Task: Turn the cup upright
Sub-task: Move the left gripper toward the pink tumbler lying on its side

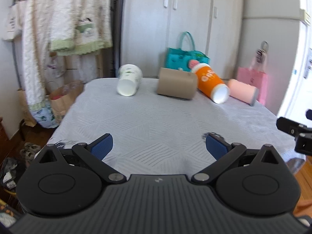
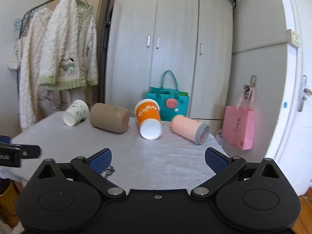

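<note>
Several cups lie on their sides along the far edge of a grey-clothed table (image 1: pixel 156 120): a white floral paper cup (image 1: pixel 129 82) (image 2: pixel 76 112), a tan cup (image 1: pixel 177 83) (image 2: pixel 109 117), an orange paper cup (image 1: pixel 212 83) (image 2: pixel 149 119) and a pink cup with a grey rim (image 1: pixel 243 91) (image 2: pixel 190 129). My left gripper (image 1: pixel 159 146) is open and empty over the near part of the table. My right gripper (image 2: pixel 158 160) is open and empty, also near the front edge. Both are well short of the cups.
A teal bag (image 2: pixel 168 102) stands behind the cups, before a wardrobe (image 2: pixel 171 48). A pink bag (image 2: pixel 238 129) hangs at the right by a white door. Robes hang on a rack (image 2: pixel 58 58) at the left. Paper bags (image 1: pixel 64 95) sit on the floor left of the table.
</note>
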`<state>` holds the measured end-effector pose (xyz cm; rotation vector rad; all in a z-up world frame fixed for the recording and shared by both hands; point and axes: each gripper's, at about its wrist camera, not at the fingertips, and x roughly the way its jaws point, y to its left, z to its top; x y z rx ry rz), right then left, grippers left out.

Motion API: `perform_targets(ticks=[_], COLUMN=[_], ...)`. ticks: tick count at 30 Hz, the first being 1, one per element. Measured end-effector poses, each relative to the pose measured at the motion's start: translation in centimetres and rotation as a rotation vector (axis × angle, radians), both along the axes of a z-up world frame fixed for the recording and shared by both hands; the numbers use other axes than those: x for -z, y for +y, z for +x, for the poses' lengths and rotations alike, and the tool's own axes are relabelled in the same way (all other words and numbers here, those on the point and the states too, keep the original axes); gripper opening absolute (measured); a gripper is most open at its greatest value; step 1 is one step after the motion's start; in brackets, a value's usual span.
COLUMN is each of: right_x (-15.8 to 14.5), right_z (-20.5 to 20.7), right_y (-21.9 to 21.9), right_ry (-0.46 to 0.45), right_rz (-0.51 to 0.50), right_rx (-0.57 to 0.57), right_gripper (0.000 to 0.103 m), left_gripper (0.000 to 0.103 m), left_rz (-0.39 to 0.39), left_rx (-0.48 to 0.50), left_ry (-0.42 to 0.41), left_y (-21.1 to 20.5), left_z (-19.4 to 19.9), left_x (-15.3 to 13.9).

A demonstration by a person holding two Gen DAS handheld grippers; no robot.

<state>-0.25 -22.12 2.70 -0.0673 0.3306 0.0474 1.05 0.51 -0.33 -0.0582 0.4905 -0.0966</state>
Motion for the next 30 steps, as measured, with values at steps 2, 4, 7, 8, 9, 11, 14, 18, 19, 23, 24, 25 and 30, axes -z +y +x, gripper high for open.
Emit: perform_targets(ticks=[2,4,7,8,9,11,14,18,19,23,24,25,30], right_x=[-0.7,-1.4,-2.1,-2.3,-2.4,-2.8,-3.2,-3.7,-3.8,-4.0,-3.9,-3.8,-4.0], right_z=[0.1,0.2,0.6,0.7,1.0,1.6,2.7,4.2,4.6,6.6,7.3,8.0,11.3], right_y=[-1.0,-2.2,-3.7,-4.1,-4.3,-5.0,-6.1,-7.3,-7.6,-8.4,-8.6,-9.1,-11.6], right_ry=[0.002,0.008,0.013,0.016,0.020,0.033,0.053,0.079,0.086,0.052,0.051,0.058,0.094], right_rz=[0.039,0.077,0.089,0.086,0.082,0.081,0.080,0.083,0.084,0.035,0.028,0.031,0.083], right_rx=[-0.040,-0.096,-0.153,-0.163,-0.174,-0.206,-0.247,-0.303,-0.320,-0.296,-0.302,-0.309,-0.331], right_gripper=[0.103,0.103,0.103,0.103,0.103,0.103,0.103,0.103,0.103,0.103,0.103,0.103,0.103], left_gripper=[0.103,0.103,0.103,0.103,0.103,0.103,0.103,0.103,0.103,0.103,0.103,0.103,0.103], left_rz=[0.029,0.064,0.000,-0.018,-0.022,0.003,0.079,0.260,0.305,0.426,0.456,0.484,0.535], left_rx=[0.066,0.172,0.366,0.399,0.430,0.472,0.522,0.531,0.531,0.593,0.608,0.627,0.758], left_ry=[0.020,0.050,0.110,0.127,0.133,0.126,0.104,0.027,0.020,-0.008,-0.011,-0.015,-0.018], left_y=[-0.8,-1.4,-1.0,-0.9,-1.0,-1.4,-3.0,-5.9,-6.6,-9.8,-10.7,-11.6,-15.4], left_z=[0.8,1.6,3.0,3.5,4.0,4.8,6.3,8.3,8.9,10.9,11.6,12.2,15.9], left_x=[-0.6,-1.6,-3.5,-4.2,-4.9,-6.2,-7.9,-9.6,-10.0,-11.3,-11.5,-11.7,-12.2])
